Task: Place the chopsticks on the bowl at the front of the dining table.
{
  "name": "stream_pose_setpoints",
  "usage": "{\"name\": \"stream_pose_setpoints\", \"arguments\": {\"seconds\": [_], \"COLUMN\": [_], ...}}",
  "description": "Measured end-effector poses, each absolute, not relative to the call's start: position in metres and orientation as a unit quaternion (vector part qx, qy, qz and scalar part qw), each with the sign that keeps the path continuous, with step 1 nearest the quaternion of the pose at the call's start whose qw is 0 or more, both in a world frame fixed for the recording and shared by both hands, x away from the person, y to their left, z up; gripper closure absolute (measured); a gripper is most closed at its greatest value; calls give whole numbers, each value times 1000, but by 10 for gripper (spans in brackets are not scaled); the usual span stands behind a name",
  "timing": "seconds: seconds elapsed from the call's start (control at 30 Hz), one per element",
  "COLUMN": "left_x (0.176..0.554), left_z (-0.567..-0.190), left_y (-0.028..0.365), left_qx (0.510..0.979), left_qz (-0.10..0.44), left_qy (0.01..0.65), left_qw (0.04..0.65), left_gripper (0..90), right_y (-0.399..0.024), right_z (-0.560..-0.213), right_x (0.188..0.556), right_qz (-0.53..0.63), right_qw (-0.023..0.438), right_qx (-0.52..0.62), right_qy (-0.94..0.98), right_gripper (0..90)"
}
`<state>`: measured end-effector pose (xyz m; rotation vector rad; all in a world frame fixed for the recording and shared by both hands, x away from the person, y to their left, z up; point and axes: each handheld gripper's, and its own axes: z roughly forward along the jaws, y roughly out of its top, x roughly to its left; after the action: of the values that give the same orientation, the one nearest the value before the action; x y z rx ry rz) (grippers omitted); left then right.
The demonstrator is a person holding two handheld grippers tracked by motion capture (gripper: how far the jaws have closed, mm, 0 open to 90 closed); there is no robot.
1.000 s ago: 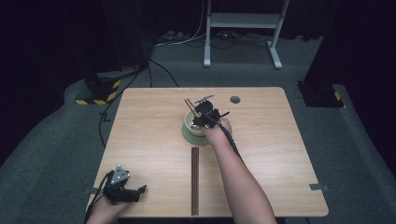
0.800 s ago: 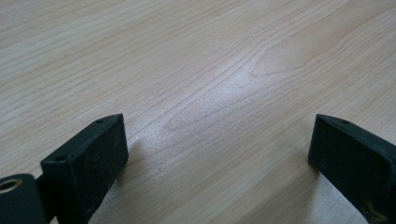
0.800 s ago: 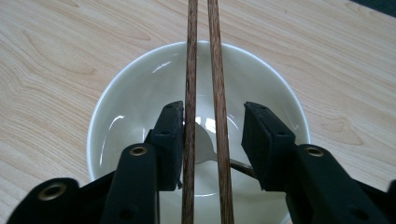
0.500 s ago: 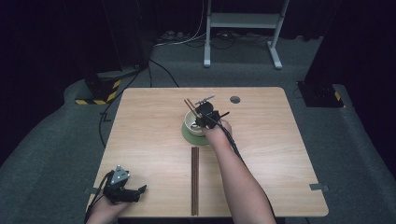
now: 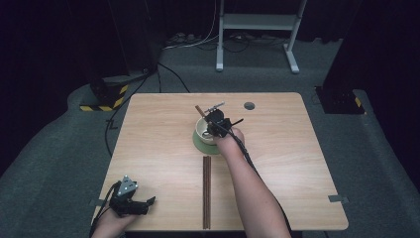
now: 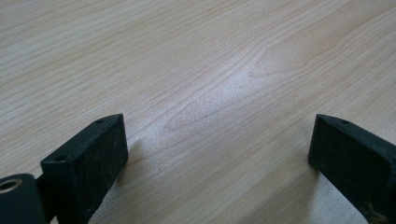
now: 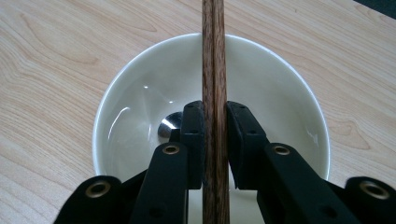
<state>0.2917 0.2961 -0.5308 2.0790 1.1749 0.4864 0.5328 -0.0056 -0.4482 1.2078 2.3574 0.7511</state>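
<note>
A white bowl (image 5: 200, 133) (image 7: 140, 60) stands on a green saucer (image 5: 198, 145) at mid-table, with a metal spoon (image 7: 168, 126) inside. My right gripper (image 5: 214, 124) (image 7: 215, 112) hangs over the bowl. Its jaws have just been closing and its pads (image 7: 194, 135) now press both sides of a pair of brown chopsticks (image 7: 213, 56), whose far end (image 5: 199, 110) sticks out past the rim. At the front left corner my left gripper (image 5: 146, 204) (image 6: 217, 140) rests open on the wood, with nothing between its fingers.
A second pair of brown chopsticks (image 5: 206, 191) lies lengthwise on the table (image 5: 297, 163), in front of the bowl beside the right forearm. A round cable hole (image 5: 249, 105) sits near the far edge. Dark floor with cables surrounds the table.
Both hands have stayed where they were. Over the bowl, the right gripper's jaws look a little narrower than before.
</note>
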Motion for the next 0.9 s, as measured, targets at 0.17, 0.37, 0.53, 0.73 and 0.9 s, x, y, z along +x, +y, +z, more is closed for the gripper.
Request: {"name": "stream_pose_setpoints", "arguments": {"seconds": [0.17,0.37,0.53,0.73,0.9], "left_x": [292,292,291,292,292], "left_z": [-531,-531,-531,-531,-531], "left_y": [296,296,296,296,296], "left_qx": [800,800,799,799,799], "left_qz": [187,187,187,187,187], "left_qy": [454,454,455,455,454], "left_qw": [346,345,345,345,346], "left_gripper": [49,49,49,50,50], "right_y": [-5,-11,-11,-11,-11], "right_z": [-448,-448,-449,-449,-449], "right_x": [529,526,528,532,533], "right_qz": [262,268,271,273,279], "right_qw": [195,192,192,192,185], "right_qx": [432,433,436,440,442], "right_qy": [841,839,836,834,832], "right_gripper": [784,783,784,784,672]}}
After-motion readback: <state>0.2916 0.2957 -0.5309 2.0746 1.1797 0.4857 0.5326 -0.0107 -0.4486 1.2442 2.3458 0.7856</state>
